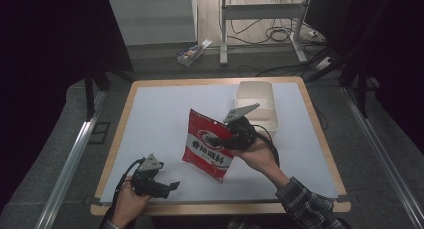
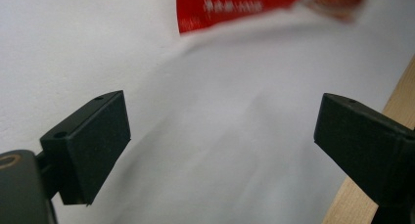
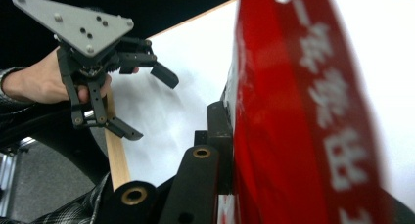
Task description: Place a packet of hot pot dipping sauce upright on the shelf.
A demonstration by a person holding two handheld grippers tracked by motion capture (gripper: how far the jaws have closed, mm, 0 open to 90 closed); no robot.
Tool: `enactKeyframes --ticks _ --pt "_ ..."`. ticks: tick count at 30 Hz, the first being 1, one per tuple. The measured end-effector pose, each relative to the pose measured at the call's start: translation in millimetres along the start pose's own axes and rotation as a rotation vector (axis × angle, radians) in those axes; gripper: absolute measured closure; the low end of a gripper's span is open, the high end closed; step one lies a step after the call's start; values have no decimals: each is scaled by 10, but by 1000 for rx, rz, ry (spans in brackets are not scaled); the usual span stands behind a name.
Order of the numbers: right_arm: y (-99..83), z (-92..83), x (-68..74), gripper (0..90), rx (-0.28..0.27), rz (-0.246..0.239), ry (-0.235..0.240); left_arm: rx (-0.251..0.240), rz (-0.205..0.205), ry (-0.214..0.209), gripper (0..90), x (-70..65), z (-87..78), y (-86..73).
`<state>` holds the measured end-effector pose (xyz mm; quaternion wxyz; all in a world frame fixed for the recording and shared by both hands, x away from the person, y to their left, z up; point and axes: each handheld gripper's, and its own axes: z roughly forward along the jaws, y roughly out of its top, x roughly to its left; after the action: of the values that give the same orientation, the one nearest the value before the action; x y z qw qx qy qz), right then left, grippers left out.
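White sheeting [image 1: 165,119] covered a wooden-edged bench [image 1: 320,134] in a dim room. Item: red snack bag [image 1: 210,145] with white lettering, held upright above the bench's middle, its lower corner near the sheet, toward the near edge. Right gripper [image 1: 231,137]: jaws clenched on the bag's right edge, hand [image 1: 257,156] beneath it. Left gripper [image 1: 167,186]: by the near left corner, low over the sheet, jaws released and standing wide with nothing between them, well apart from the bag. White plastic tub [image 1: 257,106]: toward the far right corner, just behind the right gripper.
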<state>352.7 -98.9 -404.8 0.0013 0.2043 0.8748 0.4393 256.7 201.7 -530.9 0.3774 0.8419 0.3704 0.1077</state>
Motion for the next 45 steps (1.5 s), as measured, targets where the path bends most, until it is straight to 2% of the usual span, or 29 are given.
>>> enactKeyframes --ticks 5,8,14,20,36,45 --pt "91 -47 -9 891 -1 -35 -45 3 -1 4 43 -11 13 2" --pt "139 -84 -55 891 -14 -35 -63 5 -1 4 42 -10 16 3" --pt "245 -123 -121 891 -42 -24 -65 10 1 9 41 -16 24 4" --pt "382 -130 -177 891 -59 -38 -96 8 -3 11 41 -12 22 4" --pt "705 -200 -436 890 -118 -9 -160 0 -20 8 37 9 20 1" --pt "795 -236 -596 890 -135 17 -202 1 -1 12 22 -5 28 4"
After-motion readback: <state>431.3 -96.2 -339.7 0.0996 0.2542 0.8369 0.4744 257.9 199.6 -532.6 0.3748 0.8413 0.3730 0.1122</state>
